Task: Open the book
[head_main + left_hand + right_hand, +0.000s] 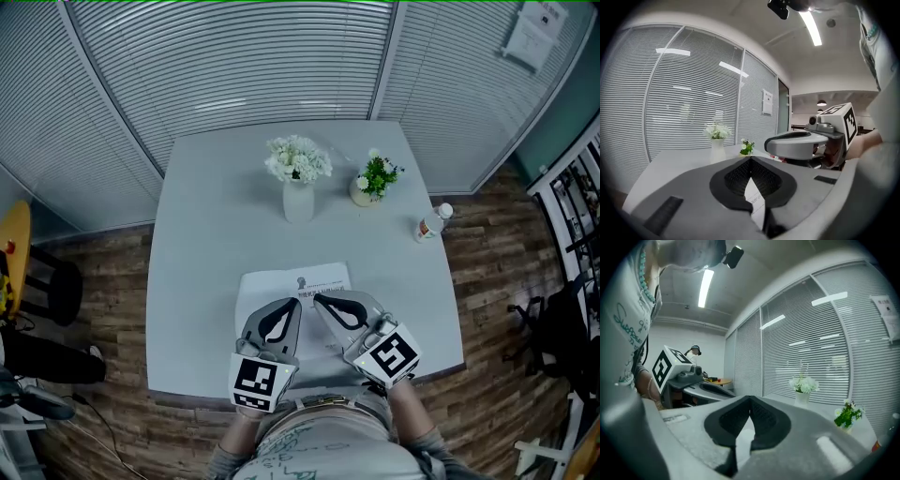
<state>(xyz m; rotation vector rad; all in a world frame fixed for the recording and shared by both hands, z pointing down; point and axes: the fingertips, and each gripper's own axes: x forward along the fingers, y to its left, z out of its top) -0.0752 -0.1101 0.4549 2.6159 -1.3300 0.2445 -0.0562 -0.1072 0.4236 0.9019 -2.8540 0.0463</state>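
I see the book (295, 281) lying flat on the white counter (211, 234), close to the near edge. Its white cover has some small print on it. Both of my tools hang just above it, side by side, and they hide its near part.

The left tool (292, 302) is closed, with its two tips pressed together. In the left gripper view a thin strip of white printed paper shows in the slit between the black pads. I cannot tell if the tool pinches that paper or if it is just the book showing from below.

The right tool (317, 298) is closed too, and its tips meet. A blurry white patch shows through its slit.

Farther back on the counter stands a white vase of white flowers (298, 178). Near it, to the right, is a small green plant in a pot (373, 180). A little bottle (433, 223) stands by the right edge. Gray blinds (234, 66) fill the wall behind.
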